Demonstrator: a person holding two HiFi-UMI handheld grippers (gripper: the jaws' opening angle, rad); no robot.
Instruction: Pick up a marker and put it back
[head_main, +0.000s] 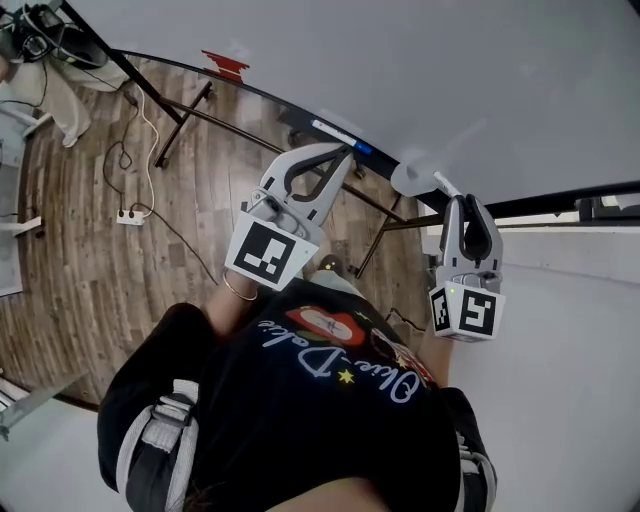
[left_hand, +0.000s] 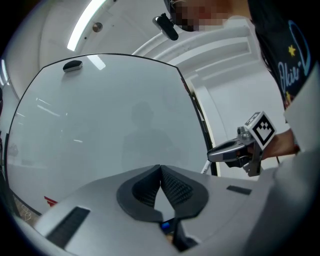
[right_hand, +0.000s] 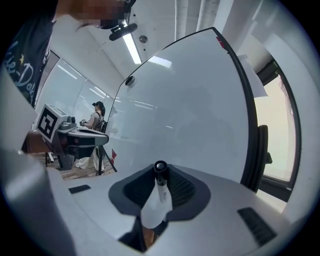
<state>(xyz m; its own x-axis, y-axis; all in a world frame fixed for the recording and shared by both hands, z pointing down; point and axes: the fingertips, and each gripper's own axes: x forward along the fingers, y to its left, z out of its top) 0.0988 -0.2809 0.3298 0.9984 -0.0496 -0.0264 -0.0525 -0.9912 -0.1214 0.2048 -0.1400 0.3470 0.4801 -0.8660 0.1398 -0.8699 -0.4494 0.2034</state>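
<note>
**Marker clamped in your right gripper, facing the board**

The whiteboard (head_main: 400, 70) fills the space in front of you, its dark lower edge running across the head view above the wooden floor (head_main: 90, 260). Both your grippers are held up to that lower edge, level and side by side but apart.

Your left gripper (head_main: 345, 157) has its jaws together, the pads meeting at the tips with nothing between them. Its tips sit just beside a blue marker (head_main: 342, 137) that lies along the board's lower edge.

Your right gripper (right_hand: 160, 172) is clamped on the marker (right_hand: 161, 187). The white barrel is pinched between the two pads and runs forward along the jaws. Its black end sticks out just past the fingertips and points at the whiteboard. From the head view, the marker (head_main: 443, 183) juts out of the right gripper (head_main: 465, 203) toward the board's lower edge. No view shows whether the black end touches the board.
</note>
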